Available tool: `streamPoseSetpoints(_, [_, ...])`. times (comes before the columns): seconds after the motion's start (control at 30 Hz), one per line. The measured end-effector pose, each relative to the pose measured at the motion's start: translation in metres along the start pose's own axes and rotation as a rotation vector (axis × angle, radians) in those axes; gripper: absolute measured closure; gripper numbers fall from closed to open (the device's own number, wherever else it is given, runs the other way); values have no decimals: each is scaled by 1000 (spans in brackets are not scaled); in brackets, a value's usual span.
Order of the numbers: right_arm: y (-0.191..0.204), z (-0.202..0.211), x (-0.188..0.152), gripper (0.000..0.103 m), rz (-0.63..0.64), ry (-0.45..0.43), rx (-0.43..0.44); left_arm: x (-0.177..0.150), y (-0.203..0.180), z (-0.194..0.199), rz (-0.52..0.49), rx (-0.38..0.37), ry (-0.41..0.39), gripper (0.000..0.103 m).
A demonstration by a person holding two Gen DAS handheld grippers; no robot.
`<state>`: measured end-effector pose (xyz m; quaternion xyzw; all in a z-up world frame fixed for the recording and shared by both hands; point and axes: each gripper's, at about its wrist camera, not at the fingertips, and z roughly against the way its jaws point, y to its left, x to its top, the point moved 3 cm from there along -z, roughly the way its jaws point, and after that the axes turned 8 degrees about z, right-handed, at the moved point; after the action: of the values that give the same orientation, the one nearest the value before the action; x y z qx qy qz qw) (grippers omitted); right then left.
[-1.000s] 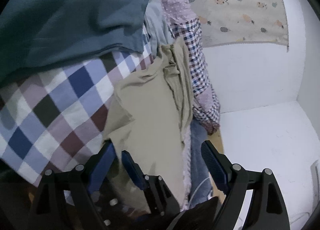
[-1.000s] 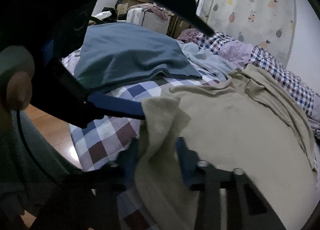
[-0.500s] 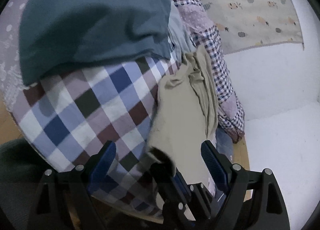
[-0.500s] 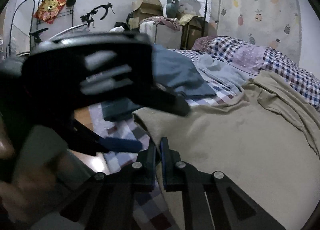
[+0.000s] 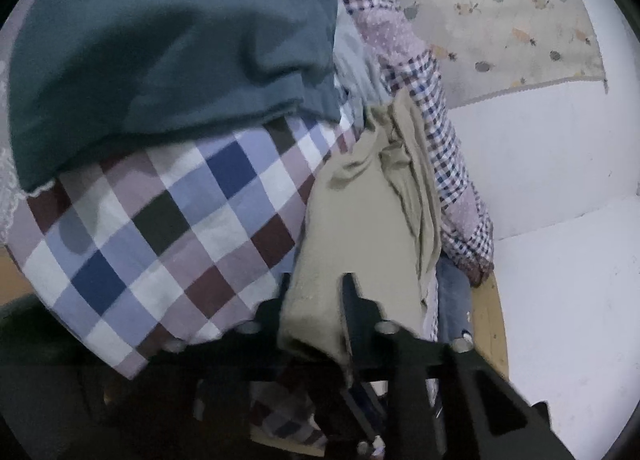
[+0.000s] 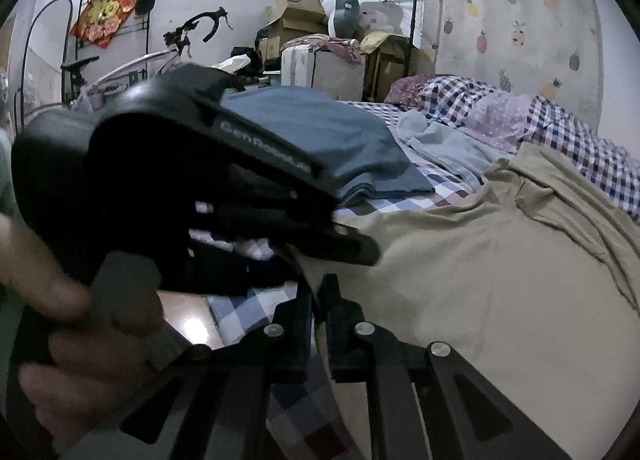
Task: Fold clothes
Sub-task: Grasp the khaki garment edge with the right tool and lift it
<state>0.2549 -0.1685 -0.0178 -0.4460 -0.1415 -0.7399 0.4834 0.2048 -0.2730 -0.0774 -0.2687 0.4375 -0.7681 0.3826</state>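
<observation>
Both grippers are clenching the beige garment (image 6: pixel 460 280) at its near edge: left gripper (image 5: pixel 316 300), right gripper (image 6: pixel 318 300); lifting evenly is keeping it clear of the checked bedsheet (image 5: pixel 160 220)

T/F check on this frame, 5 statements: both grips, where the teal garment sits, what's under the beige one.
1. The left gripper is shut on the beige garment. True.
2. The right gripper is open and clear of the cloth. False: its jaws are closed on the beige garment's edge.
3. The teal garment lies on top of the beige one. False: it lies apart, on the checked sheet.
4. The beige garment lies on the checked sheet. True.
5. A bicycle stands against the far wall. True.
</observation>
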Motion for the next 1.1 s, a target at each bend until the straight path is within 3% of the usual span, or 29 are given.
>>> streamPoseSetpoints(0.03, [1, 1, -2, 94, 11, 4, -16, 1, 0, 3, 1, -2, -11, 96])
streamPoseSetpoints(0.1, [3, 2, -6, 74, 38, 11, -54, 2, 0, 8, 6, -17, -28, 100])
streamPoseSetpoints(0.13, [3, 4, -9, 58, 53, 13, -85, 2, -1, 9, 5, -24, -33, 101])
streamPoseSetpoints(0.23, [2, 7, -20, 45, 87, 33, -148, 3, -7, 12, -9, -48, -40, 102])
streamPoseSetpoints(0.53, [-33, 21, -67, 44, 141, 158, -359, 16, -19, 27, 16, -145, -56, 102])
streamPoseSetpoints(0.8, [-93, 74, -117, 43, 56, 264, -530, 23, -33, 25, 25, -196, -58, 102])
streamPoseSetpoints(0.87, [-104, 89, -128, 33, 49, 276, -572, 24, -37, 23, 29, -205, -55, 102])
streamPoseSetpoints(1.1, [-126, 134, -167, 31, 99, 354, -684, 26, -58, 22, 15, -247, -57, 103])
